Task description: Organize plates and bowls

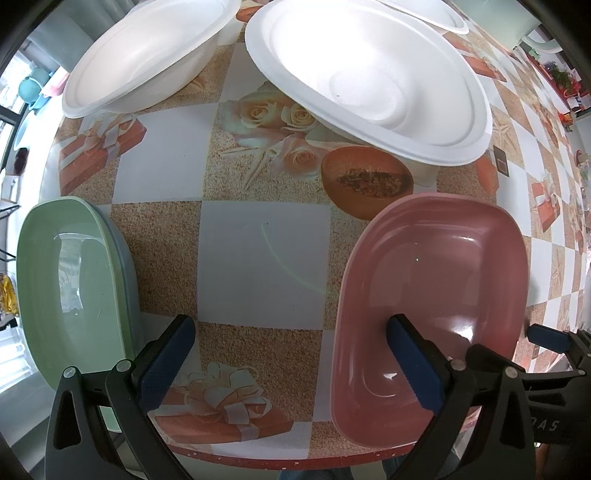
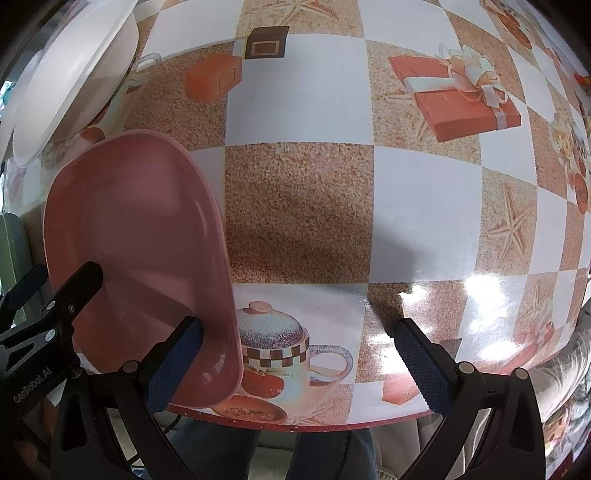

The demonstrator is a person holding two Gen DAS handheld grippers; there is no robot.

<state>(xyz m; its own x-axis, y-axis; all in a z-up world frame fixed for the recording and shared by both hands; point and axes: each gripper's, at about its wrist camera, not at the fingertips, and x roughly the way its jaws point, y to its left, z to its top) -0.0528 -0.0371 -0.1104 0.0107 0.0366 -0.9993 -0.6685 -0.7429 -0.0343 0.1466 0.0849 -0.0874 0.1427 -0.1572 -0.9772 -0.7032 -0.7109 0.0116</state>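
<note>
A pink rectangular plate (image 1: 432, 295) lies near the table's front edge; it also shows in the right wrist view (image 2: 140, 258). A green plate (image 1: 70, 280) sits stacked on a grey-blue one (image 1: 123, 254) at the left edge. Two white foam bowls stand at the back, one on the left (image 1: 147, 55) and one on the right (image 1: 369, 77); a third white rim (image 1: 439, 18) shows behind. My left gripper (image 1: 291, 365) is open, its right finger over the pink plate. My right gripper (image 2: 295, 369) is open, its left finger at the pink plate's right rim.
The table (image 2: 299, 206) has a glossy checkered cloth with printed gift boxes, roses and a teapot. Its red front edge (image 2: 295, 428) runs just under both grippers. The right gripper's tip (image 1: 546, 338) shows right of the pink plate.
</note>
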